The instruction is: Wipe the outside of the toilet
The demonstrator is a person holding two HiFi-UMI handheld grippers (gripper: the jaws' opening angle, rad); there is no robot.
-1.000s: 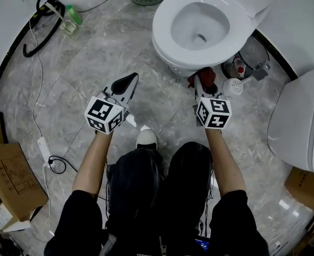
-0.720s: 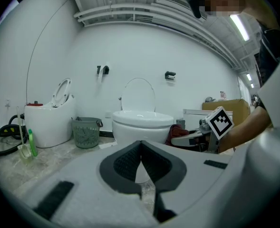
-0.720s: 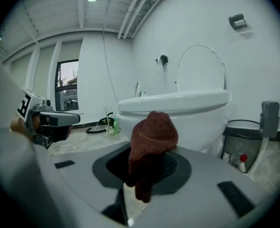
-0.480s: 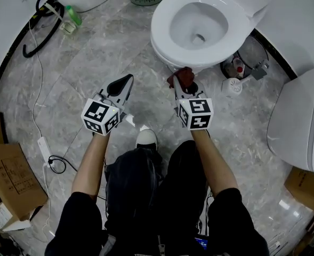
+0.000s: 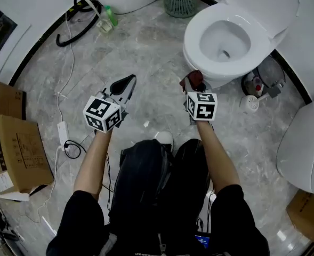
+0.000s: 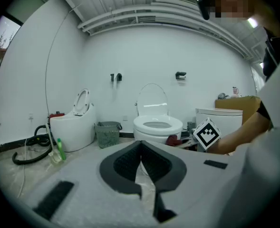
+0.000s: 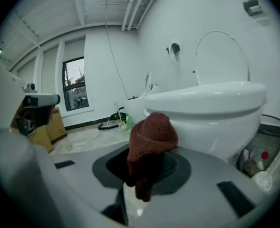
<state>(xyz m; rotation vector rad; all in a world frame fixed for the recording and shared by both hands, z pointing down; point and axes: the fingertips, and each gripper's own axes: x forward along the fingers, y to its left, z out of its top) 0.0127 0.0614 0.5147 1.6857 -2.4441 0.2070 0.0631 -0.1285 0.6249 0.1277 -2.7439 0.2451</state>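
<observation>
Cloth (image 7: 151, 137), dark red and bunched, is clamped between the 2 jaws of the right gripper (image 5: 192, 83). That gripper hovers low, just beside the front outside of the white toilet (image 5: 195, 42) bowl; whether cloth meets porcelain cannot be told. The left gripper (image 5: 123, 83) hangs well apart to the left over the marble floor (image 5: 146, 41), its jaws pressed together on nothing. A green waste basket (image 5: 179, 1) stands beside the toilet.
</observation>
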